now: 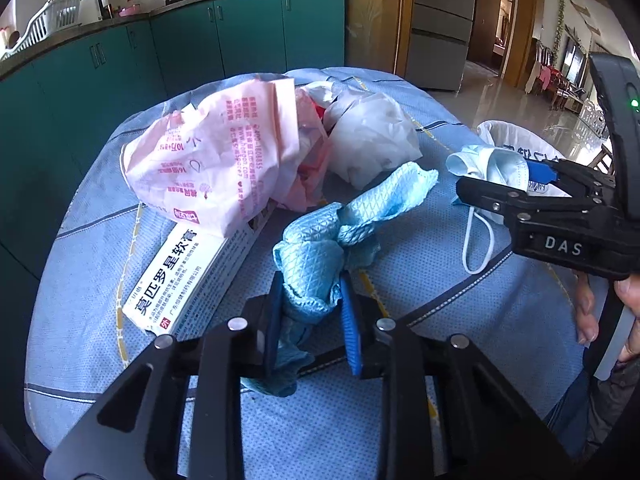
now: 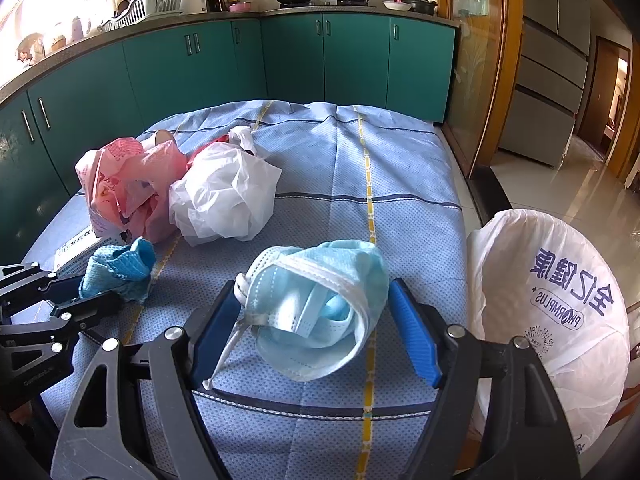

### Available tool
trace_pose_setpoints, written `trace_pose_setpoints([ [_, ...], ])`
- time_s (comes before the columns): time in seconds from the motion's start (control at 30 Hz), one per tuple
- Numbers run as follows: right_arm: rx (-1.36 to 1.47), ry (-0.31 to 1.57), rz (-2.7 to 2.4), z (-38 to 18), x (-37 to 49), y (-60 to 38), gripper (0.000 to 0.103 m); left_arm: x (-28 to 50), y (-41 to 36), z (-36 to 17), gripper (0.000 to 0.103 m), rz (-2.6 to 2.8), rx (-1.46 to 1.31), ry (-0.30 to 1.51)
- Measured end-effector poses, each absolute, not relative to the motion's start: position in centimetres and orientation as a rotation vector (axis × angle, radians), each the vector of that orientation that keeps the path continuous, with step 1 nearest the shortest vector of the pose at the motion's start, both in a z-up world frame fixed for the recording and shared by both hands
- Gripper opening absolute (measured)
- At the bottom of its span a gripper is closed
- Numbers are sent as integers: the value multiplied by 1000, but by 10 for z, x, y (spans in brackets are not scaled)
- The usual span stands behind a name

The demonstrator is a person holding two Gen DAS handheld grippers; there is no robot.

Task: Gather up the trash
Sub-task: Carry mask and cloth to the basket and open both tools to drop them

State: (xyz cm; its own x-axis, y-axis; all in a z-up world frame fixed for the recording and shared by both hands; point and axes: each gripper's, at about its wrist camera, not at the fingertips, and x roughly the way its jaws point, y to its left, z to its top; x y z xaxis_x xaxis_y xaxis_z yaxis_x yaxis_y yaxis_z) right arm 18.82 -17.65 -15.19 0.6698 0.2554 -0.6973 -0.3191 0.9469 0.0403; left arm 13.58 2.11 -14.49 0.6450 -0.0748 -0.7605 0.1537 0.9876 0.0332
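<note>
Clearly the blue cloth (image 1: 320, 248) sits near the front of the covered counter (image 1: 420, 400), just in front of the pink wrapper (image 1: 212, 160), pinched at its near end by the left hand-held gripper (image 1: 310, 320), ready for lifting. Right of the cloth, a face mask (image 2: 320, 312) lies between the spread pads of the right hand-held gripper (image 2: 316, 328), likely about to be grasped. The white bag (image 2: 560, 300) hangs open beside it, probably to take the trash
</note>
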Motion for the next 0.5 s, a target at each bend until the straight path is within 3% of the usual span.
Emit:
trace_pose_setpoints([
  [0.4,-94,775,323,-152,189,-175,75,114,22,-136,28,-109,145,856],
  [0.5,-107,778,324,-153,190,-173,81,117,21,-143,29,-109,144,882],
])
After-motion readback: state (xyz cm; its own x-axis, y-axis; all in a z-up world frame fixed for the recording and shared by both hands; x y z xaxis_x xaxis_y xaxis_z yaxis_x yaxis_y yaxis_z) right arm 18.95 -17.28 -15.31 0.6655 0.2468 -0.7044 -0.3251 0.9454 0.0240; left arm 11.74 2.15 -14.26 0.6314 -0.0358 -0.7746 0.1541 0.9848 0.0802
